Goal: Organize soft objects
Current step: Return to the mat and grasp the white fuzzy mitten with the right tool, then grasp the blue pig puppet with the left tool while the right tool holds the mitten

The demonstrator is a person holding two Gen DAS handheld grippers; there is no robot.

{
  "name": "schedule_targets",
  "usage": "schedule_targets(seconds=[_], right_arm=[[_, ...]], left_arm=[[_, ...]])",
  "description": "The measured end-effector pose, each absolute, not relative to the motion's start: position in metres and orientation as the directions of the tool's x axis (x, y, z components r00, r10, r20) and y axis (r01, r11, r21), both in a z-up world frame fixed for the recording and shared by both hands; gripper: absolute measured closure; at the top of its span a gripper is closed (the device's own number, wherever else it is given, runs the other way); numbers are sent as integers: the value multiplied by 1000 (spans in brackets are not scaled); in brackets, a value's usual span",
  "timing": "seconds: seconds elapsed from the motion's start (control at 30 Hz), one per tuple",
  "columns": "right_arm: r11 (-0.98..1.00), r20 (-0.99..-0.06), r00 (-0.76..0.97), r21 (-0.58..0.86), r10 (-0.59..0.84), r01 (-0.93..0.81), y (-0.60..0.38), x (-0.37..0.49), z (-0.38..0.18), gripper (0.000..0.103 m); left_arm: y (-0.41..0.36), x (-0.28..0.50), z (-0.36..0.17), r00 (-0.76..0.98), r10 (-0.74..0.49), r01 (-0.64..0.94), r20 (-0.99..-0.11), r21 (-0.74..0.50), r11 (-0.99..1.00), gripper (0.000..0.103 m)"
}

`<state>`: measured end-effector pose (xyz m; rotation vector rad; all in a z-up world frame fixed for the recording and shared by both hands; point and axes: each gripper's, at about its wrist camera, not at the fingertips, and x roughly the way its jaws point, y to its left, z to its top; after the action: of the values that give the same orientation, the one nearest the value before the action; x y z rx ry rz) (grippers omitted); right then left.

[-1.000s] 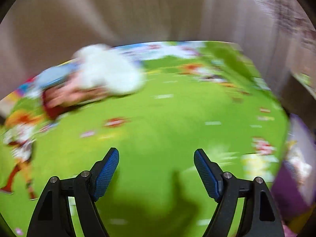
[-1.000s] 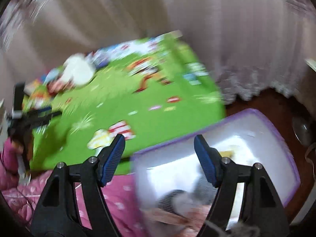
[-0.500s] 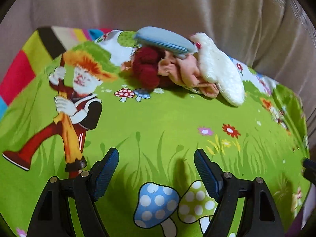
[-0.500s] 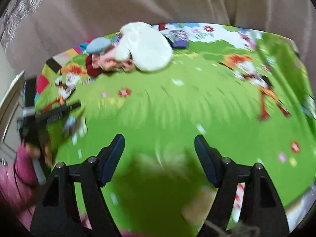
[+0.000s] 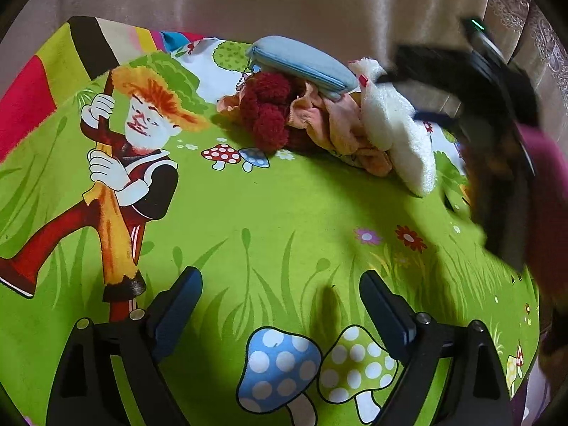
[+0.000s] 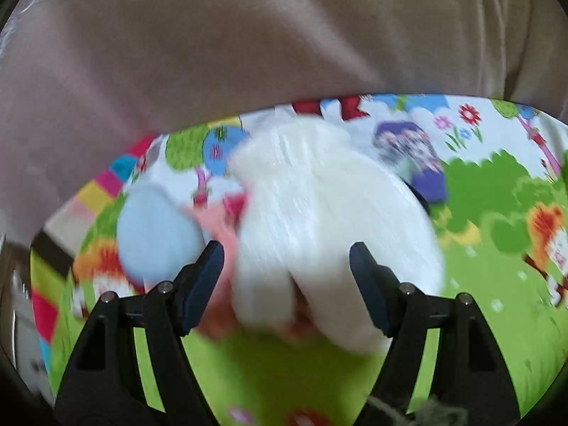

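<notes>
Pile of soft things at the far edge of the play mat, against the beige curtain. In the pile: blue pouch on top, tilted, its bead chain hanging at the left end; dark red pom-poms beneath it on the left; crumpled pink cloth in the middle; white plush at the right end, draped down onto the mat.

Left gripper low over the green part of the mat, well short of the pile, fingers spread wide with nothing between them. Printed mushrooms just ahead of it, cartoon boy in a straw hat off to the left.

Right gripper close in on the pile, blurred with motion. Fingers apart, white plush filling the gap between them; touching or not, cannot tell through the blur. Pink cloth by the left finger, blue pouch further left. From the left wrist view, right gripper a dark smear over the plush's top end, with a magenta sleeve behind it.
</notes>
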<state>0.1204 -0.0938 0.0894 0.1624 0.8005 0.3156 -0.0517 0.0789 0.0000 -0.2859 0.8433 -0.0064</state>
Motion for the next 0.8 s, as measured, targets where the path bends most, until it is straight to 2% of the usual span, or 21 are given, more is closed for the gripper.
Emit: schedule_targets(seconds=[0.1, 0.2, 0.23, 0.27, 0.37, 0.5, 0.67, 0.8], right_arm=[[955, -691, 659, 210, 296, -209, -68, 144, 89, 21], [980, -743, 651, 29, 154, -198, -53, 151, 74, 23], [976, -756, 643, -22, 126, -216, -54, 145, 68, 43], [970, -748, 646, -13, 152, -242, -61, 138, 67, 84], [950, -680, 678, 89, 278, -300, -104, 92, 75, 85], [928, -584, 729, 126, 356, -352, -166, 9, 93, 85], [908, -570, 718, 137, 400, -397, -218, -88, 91, 85], [885, -555, 698, 183, 452, -428, -236, -152, 85, 84]], left_arm=[[77, -51, 0, 664, -112, -105, -739, -241, 965, 11], [78, -51, -1, 665, -124, -100, -736, -253, 962, 9], [79, -52, 0, 668, -133, -98, -732, -263, 960, 9], [81, -52, 0, 670, -141, -96, -729, -273, 957, 9], [88, -53, 1, 673, -177, -100, -718, -326, 940, 9], [104, -35, 12, 695, -220, -132, -685, -422, 897, 9], [116, 30, 46, 750, -240, -144, -616, -507, 850, 9], [119, 85, 72, 772, -176, -217, -611, -514, 830, 9]])
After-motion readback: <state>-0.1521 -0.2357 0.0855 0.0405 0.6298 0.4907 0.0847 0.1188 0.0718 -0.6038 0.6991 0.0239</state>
